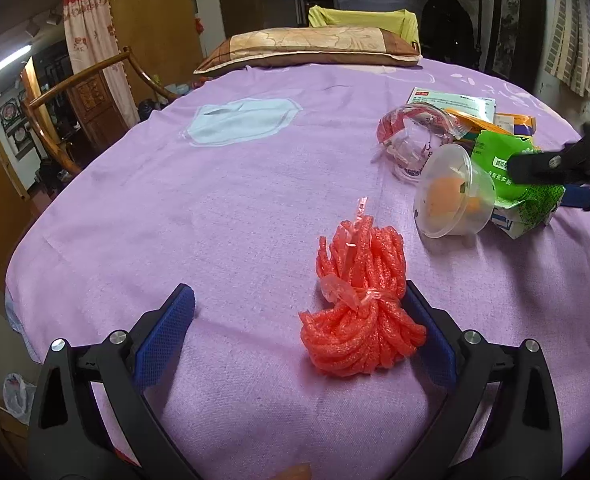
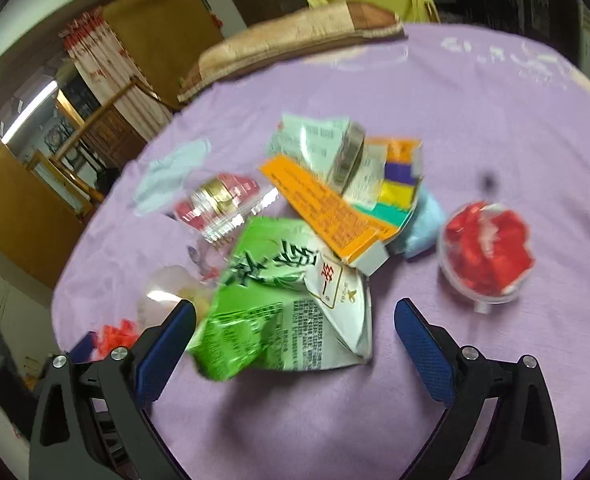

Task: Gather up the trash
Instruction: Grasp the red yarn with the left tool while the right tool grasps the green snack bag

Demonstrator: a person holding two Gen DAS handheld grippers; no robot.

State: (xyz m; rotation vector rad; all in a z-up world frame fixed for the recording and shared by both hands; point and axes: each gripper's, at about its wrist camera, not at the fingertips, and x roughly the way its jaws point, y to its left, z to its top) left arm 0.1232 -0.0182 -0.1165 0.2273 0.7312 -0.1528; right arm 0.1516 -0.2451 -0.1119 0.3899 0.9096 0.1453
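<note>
A red foam net bundle [image 1: 357, 300] lies on the purple sheet [image 1: 215, 220] between the fingers of my open left gripper [image 1: 299, 304], close to the right finger. My open right gripper [image 2: 295, 320] straddles a crushed green carton [image 2: 279, 308], which also shows in the left wrist view [image 1: 507, 168]. A clear plastic cup [image 1: 453, 192] lies on its side next to the carton. The right gripper shows in the left wrist view [image 1: 555, 168].
An orange box [image 2: 327, 216], a white-green box [image 2: 315, 144], a clear red-printed wrapper [image 2: 219, 204] and a cup of red scraps [image 2: 487, 248] lie beyond the carton. A pillow [image 1: 311, 48] sits at the bed's far end. A wooden chair [image 1: 75, 92] stands left.
</note>
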